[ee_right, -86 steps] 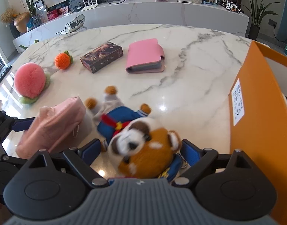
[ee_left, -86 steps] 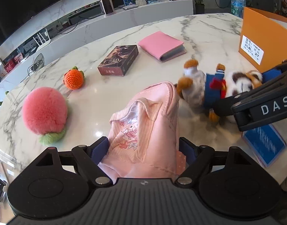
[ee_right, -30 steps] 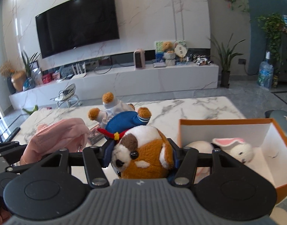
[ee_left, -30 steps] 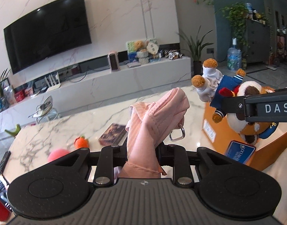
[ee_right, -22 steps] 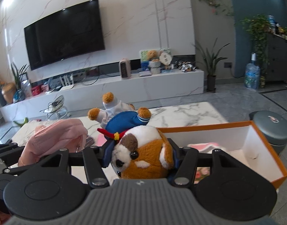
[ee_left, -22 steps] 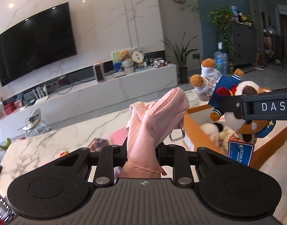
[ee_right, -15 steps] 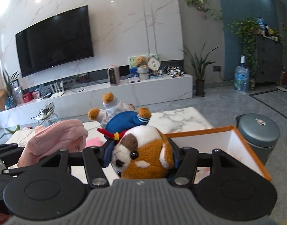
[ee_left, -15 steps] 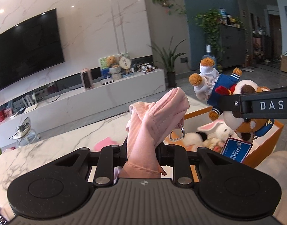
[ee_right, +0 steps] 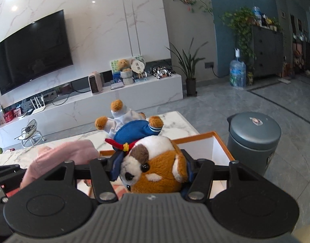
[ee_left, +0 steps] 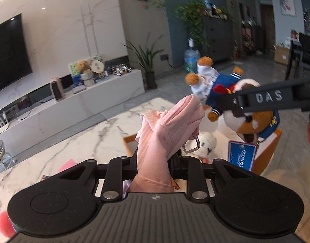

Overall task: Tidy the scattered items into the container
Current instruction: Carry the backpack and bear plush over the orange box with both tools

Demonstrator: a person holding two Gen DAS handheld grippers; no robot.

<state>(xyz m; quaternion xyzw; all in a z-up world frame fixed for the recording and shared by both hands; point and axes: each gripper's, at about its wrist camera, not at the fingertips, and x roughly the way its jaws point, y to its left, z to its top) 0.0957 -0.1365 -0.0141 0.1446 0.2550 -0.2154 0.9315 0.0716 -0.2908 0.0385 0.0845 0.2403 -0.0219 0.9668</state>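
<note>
Left wrist view: the pink pouch is pinched low between the nearly closed jaws of the left gripper, its bulk and metal ring standing up past the fingertips, raised above the near edge of the orange box. A white plush is seen lying inside the box already. The dog plush is clamped by the head in the right gripper, jaws held about half open around it, body and paws sticking out forward, lifted over the box beside the pouch. The step in hand is judged to be the carry and drop into the box. It is best done if both loads are brought fully over the white interior, lowered below the rim, then released one at a time, so neither is bounced off the wall or onto the marble table. The hanging blue tag should be cleared past the rim. A grey bin is seen on the floor beyond.
</note>
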